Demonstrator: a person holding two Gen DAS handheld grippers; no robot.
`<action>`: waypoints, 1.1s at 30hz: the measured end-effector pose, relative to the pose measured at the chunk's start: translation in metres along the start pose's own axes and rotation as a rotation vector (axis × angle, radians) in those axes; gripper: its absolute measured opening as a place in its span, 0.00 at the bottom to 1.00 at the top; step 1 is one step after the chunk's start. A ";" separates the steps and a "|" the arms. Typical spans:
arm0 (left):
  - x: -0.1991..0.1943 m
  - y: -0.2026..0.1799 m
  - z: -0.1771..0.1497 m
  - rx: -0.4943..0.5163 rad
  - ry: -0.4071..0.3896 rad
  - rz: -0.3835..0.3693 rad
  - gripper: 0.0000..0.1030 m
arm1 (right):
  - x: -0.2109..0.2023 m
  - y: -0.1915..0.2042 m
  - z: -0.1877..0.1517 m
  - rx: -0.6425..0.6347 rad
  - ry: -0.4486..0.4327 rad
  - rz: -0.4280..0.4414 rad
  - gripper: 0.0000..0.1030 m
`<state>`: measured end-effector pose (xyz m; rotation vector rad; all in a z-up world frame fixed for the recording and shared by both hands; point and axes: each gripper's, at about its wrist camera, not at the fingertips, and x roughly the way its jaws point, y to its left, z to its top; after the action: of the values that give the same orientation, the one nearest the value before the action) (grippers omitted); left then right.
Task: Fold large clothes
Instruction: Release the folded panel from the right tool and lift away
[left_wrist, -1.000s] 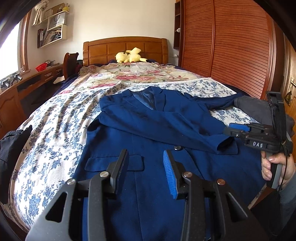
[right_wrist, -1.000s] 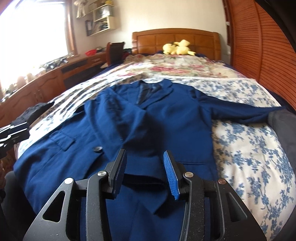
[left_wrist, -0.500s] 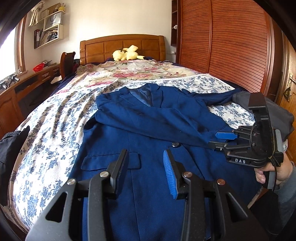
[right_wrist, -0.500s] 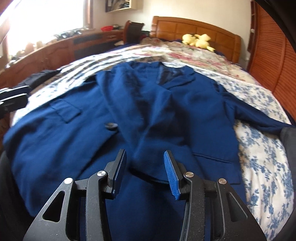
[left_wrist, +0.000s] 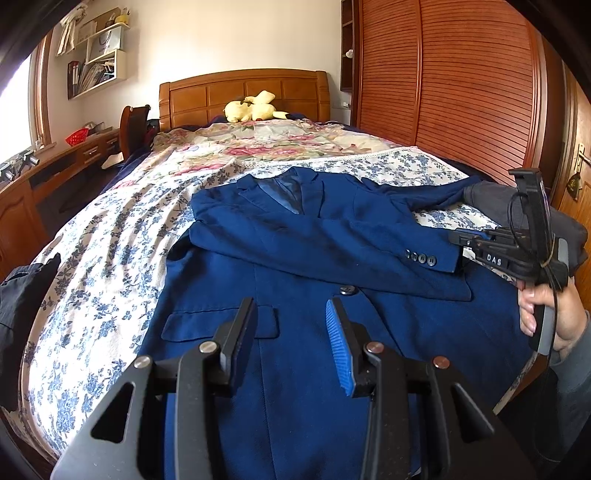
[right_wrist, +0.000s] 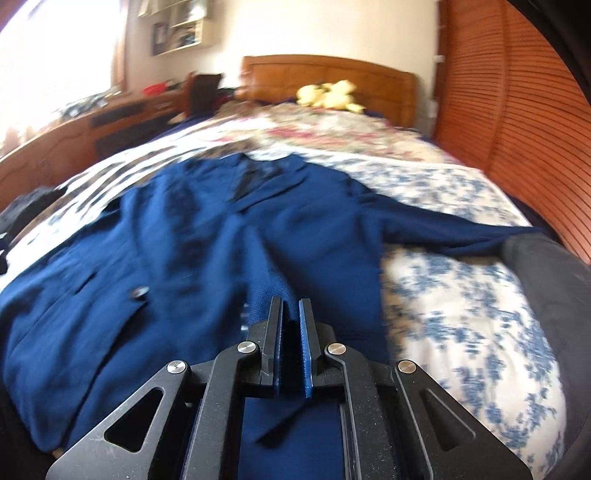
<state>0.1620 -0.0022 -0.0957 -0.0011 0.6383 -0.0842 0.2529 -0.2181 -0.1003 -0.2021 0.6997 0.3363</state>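
Now the right tool (right_wrist: 290, 317) is pinching the cuff of the blue jacket (left_wrist: 314, 280), while the left tool (left_wrist: 291, 332) hovers spread over the hem. Best draw the sleeve smoothly, keeping it flat. Lying on the bed (left_wrist: 110, 229), the jacket runs near-to-far, collar toward the headboard.

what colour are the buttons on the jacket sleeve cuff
Dark, near black, against the navy blue jacket; the cuff buttons show best in the left wrist view.

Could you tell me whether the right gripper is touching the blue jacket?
Touching: the right wrist view shows the right gripper closed on a fold of the blue jacket.
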 end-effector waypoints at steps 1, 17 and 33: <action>0.000 -0.001 0.001 0.002 -0.001 0.001 0.36 | 0.000 -0.006 0.001 0.017 0.003 -0.001 0.16; 0.046 -0.011 0.040 0.040 -0.061 -0.064 0.37 | -0.003 -0.016 0.015 0.050 -0.061 0.094 0.39; 0.137 0.006 0.060 0.047 -0.108 -0.050 0.38 | 0.056 -0.015 -0.010 0.059 0.119 0.087 0.39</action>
<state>0.3074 -0.0084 -0.1291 0.0236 0.5283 -0.1460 0.2920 -0.2217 -0.1437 -0.1361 0.8362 0.3884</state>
